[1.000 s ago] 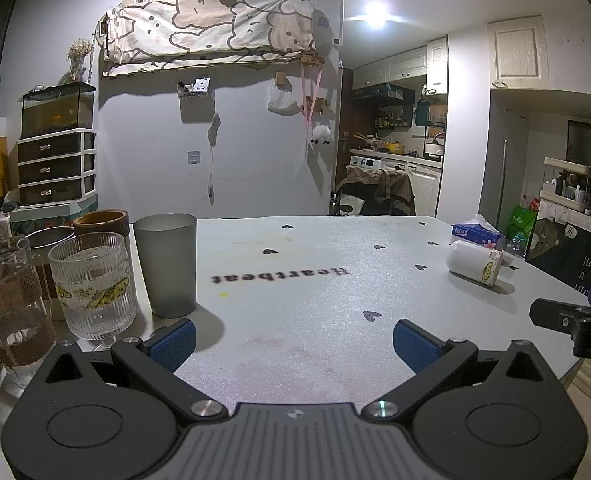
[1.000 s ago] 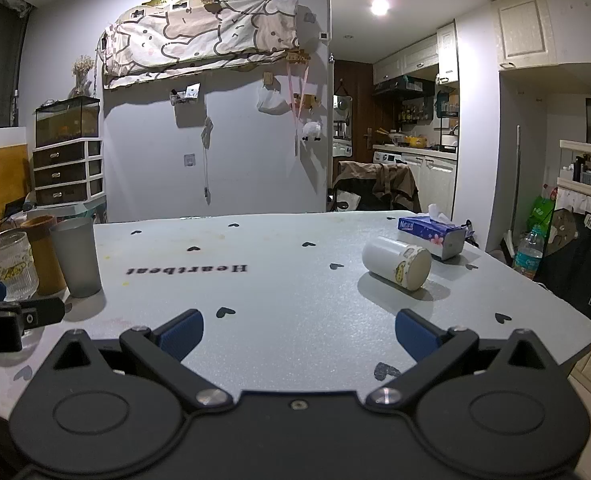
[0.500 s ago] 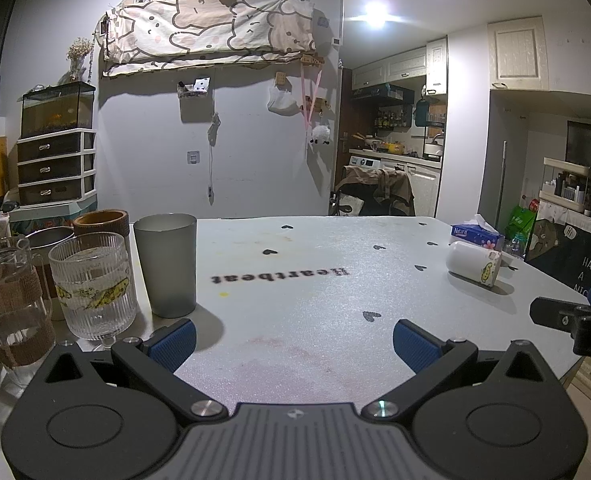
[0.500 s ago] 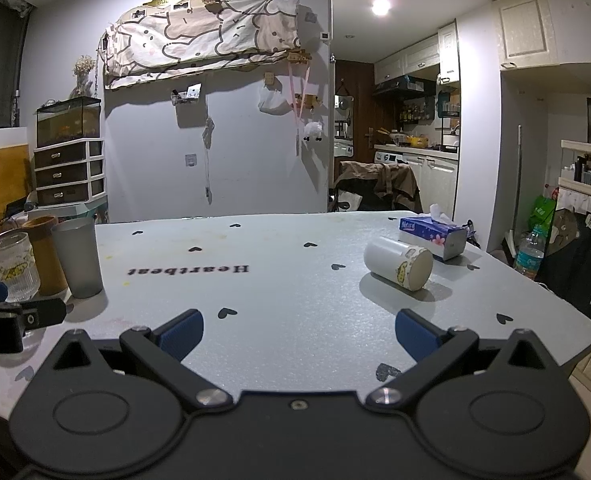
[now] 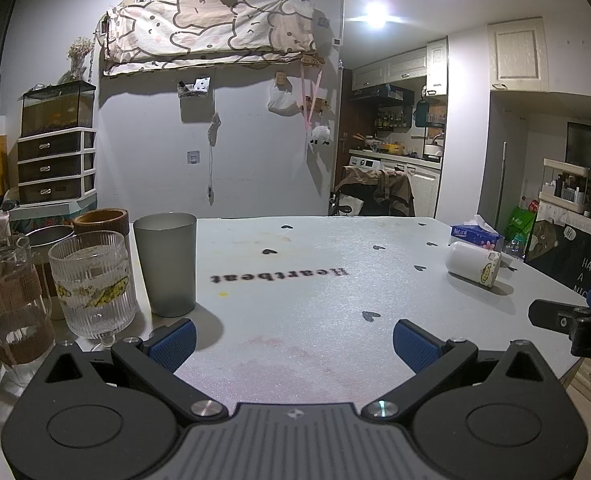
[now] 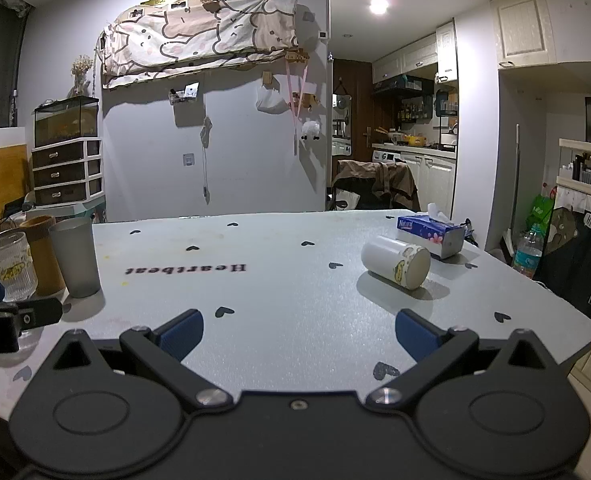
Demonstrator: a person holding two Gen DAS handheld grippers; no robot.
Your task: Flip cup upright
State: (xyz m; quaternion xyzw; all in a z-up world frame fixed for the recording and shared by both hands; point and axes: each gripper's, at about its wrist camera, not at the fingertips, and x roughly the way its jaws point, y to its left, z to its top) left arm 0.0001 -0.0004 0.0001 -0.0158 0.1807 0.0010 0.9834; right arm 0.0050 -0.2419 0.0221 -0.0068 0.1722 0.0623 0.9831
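A white cup [image 6: 395, 262] with a yellow cartoon print lies on its side on the grey table [image 6: 275, 288], right of centre; it also shows far right in the left wrist view [image 5: 473, 264]. My right gripper [image 6: 297, 330] is open and empty, low over the table's near edge, short of the cup. My left gripper [image 5: 293, 344] is open and empty near the front edge, beside the upright cups. Each gripper's side shows in the other's view.
Upright at the left stand a grey tumbler [image 5: 166, 264], a ribbed glass [image 5: 93, 284], a brown cup [image 5: 101, 220] and a jute-wrapped glass mug [image 5: 9, 300]. A blue tissue box [image 6: 431, 234] sits just behind the lying cup. The table edge is close on the right.
The right gripper has crept slightly forward toward the lying cup. The left gripper has not moved.
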